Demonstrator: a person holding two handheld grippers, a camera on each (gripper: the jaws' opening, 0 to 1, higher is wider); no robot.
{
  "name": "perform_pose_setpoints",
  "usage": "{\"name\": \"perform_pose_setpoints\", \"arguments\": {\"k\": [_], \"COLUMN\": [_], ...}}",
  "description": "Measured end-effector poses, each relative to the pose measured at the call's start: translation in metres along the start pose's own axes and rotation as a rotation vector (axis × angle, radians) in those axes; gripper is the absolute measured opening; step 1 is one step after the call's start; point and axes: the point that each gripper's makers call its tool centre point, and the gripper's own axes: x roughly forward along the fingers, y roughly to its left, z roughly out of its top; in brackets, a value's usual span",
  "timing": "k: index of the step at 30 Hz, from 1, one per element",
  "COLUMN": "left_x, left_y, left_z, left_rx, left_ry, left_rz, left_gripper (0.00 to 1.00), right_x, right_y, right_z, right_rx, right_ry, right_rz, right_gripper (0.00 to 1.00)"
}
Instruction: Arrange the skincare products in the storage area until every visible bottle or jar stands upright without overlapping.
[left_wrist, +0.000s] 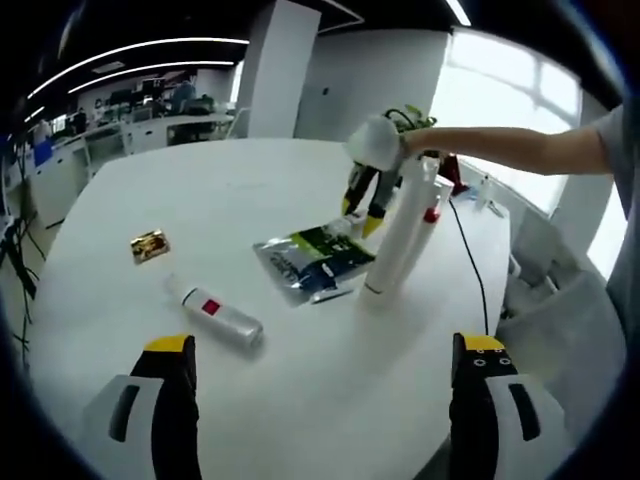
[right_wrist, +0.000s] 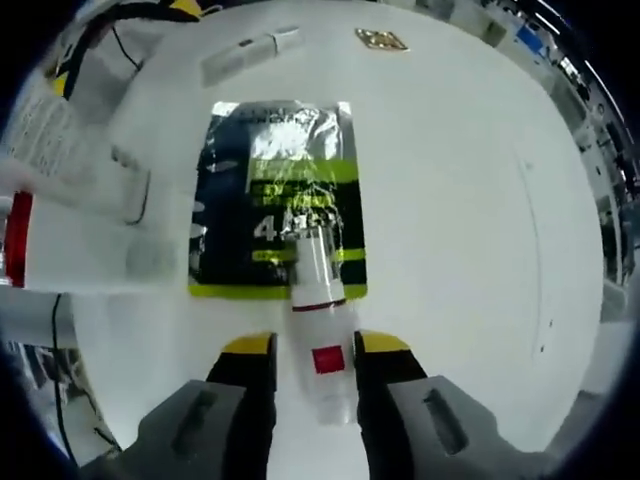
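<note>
The right claw grips a tall white bottle near its neck, tilted, base on the counter just beside the foil sachet. Judged best: tip it upright, let go once steady. The left claw hangs wide; ahead of it lies 1 small bottle, unrighted

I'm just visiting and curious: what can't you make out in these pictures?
Foil pouch print, right gripper view: glare and the small bottle cover it.
Tall bottle label, same view: blurred, cut by the edge.
Gold packet, left gripper view: too small to read.
</note>
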Motion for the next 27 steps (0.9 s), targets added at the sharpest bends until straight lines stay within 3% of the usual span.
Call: {"name": "perform_pose_setpoints", "arguments": {"k": [5, 9, 11, 13, 16, 27], "left_x": [0.001, 0.002, 0.002, 0.002, 0.002, 0.003], "left_y": [0.0, -0.001, -0.002, -0.003, -0.004, -0.012], "left_z": [-0.002, -0.002, -0.002, -0.002, -0.001, 0.003], "left_rx": [-0.002, -0.007, -0.006, -0.004, -0.008, -0.013], "left_ry": [0.007, 0.008, 0.007, 0.005, -0.001, -0.011], "left_rz": [-0.003, -0.008, -0.012, -0.016, -0.022, -0.048], "left_gripper": [0.99, 0.99, 0.99, 0.99, 0.99, 0.98], "right_x": [-0.002, -0.002, -0.001, 0.0, 0.002, 0.001], "right_y": [0.003, -0.006, -0.003, -0.003, -0.006, 0.001], "right_z": [0.0, -0.002, -0.001, 0.0, 0.0, 0.0], "right_rx": [-0.012, 0.055, 0.019, 0.047, -0.047, -0.043], "right_ry": [0.02, 0.038, 0.049, 0.061, 0.072, 0.127], "right_rz": [0.016, 0.006, 0.006, -0.004, 0.007, -0.021], "right_gripper": [0.27, 0.22, 0.22, 0.22, 0.22, 0.21]}}
